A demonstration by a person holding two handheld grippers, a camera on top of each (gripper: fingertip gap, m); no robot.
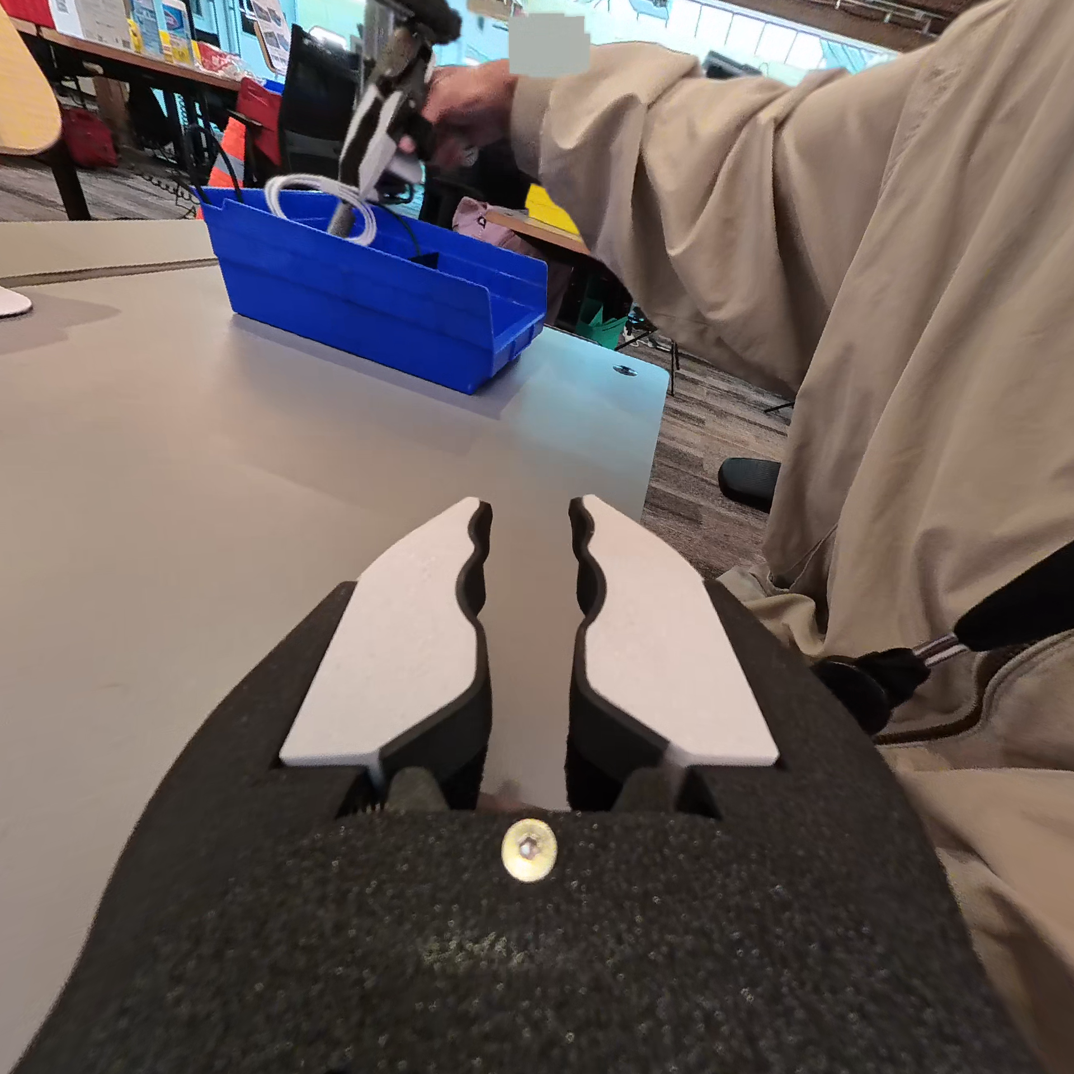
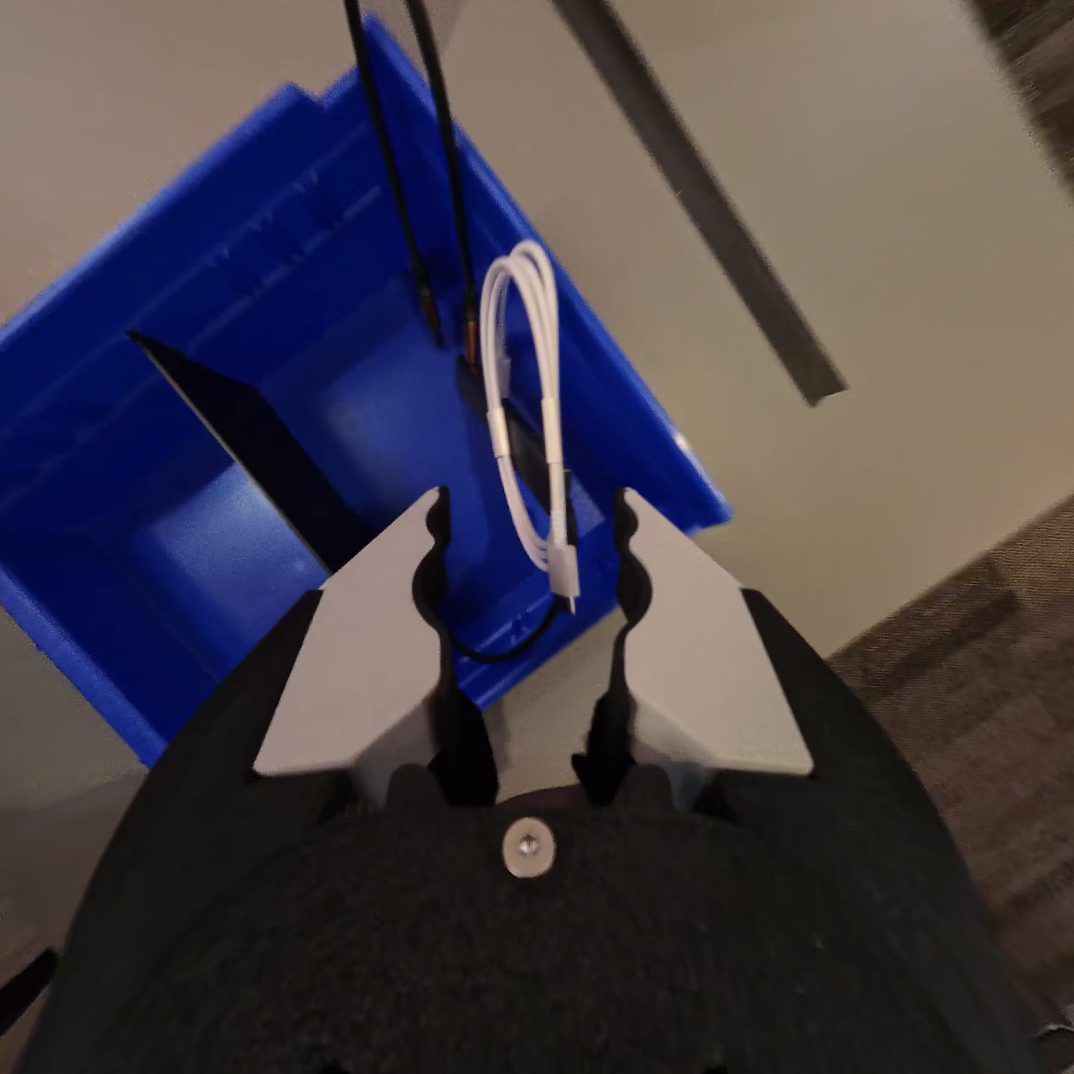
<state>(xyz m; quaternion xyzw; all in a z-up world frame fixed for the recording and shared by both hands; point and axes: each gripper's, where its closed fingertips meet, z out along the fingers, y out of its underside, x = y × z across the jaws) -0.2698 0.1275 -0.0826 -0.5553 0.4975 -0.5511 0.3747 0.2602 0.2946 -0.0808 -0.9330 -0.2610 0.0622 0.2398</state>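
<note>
Parted with nothing between them, the right gripper (image 2: 532,511) is held above the blue bin (image 2: 174,465), where a coiled white cable (image 2: 526,407) lies beside black cables (image 2: 407,174). Snagging on these is a risk. Left gripper (image 1: 529,511), narrowly parted, is held empty over the table (image 1: 174,494).

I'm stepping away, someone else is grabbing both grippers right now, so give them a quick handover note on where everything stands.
Left gripper: open, empty, low over the grey table, apart from the bin.
Right gripper: open, holding nothing, above the blue bin.
White cable: coiled, lying in the bin's end compartment beside a black cable that runs out over the rim. A black divider splits the bin.
Done: white cable is in the bin. Left: cannot tell.
</note>
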